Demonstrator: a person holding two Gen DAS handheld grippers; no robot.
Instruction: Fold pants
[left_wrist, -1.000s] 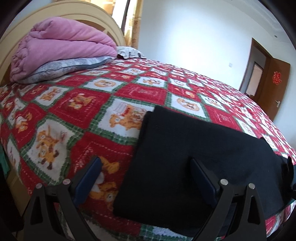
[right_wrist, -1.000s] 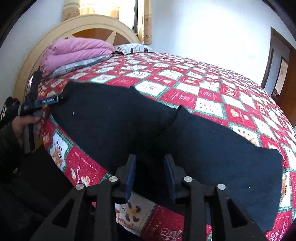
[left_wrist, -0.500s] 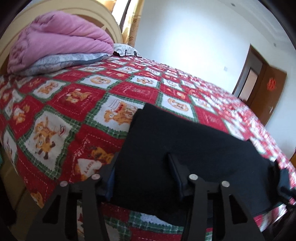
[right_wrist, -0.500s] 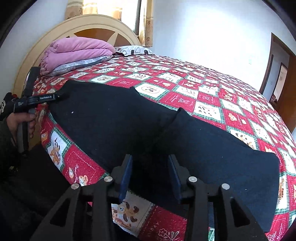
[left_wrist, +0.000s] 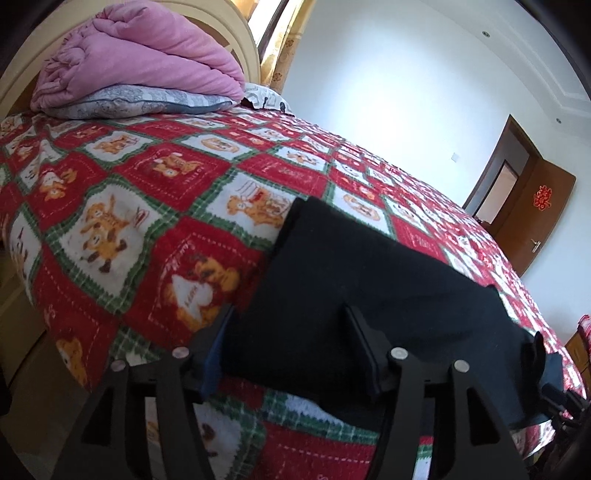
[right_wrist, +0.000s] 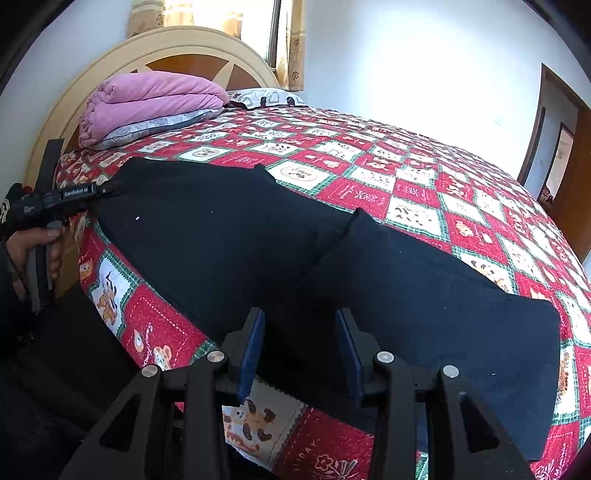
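Gripping near edge of pants (right_wrist: 229, 236) on bed (right_wrist: 406, 192): right tongs (right_wrist: 300, 350) part-spread astride cloth, pinch unclear; left tongs (left_wrist: 288, 349) opening, cloth between, for lift & fold.

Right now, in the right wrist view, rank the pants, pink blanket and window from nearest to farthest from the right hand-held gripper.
1. Pants: between the fingers of the right hand-held gripper, at the bed's near edge.
2. Pink blanket: far left, by the headboard.
3. Window: behind the headboard, top.

Pants (right_wrist: 229, 236): plain black, between and beyond the fingers (right_wrist: 255, 343). Bedspread (left_wrist: 155, 206): red and white checks, green plaid borders, orange bear prints. Folded blanket (left_wrist: 140, 62): pink. Pillow (left_wrist: 122, 103): grey patterned. Finger pads: blue.
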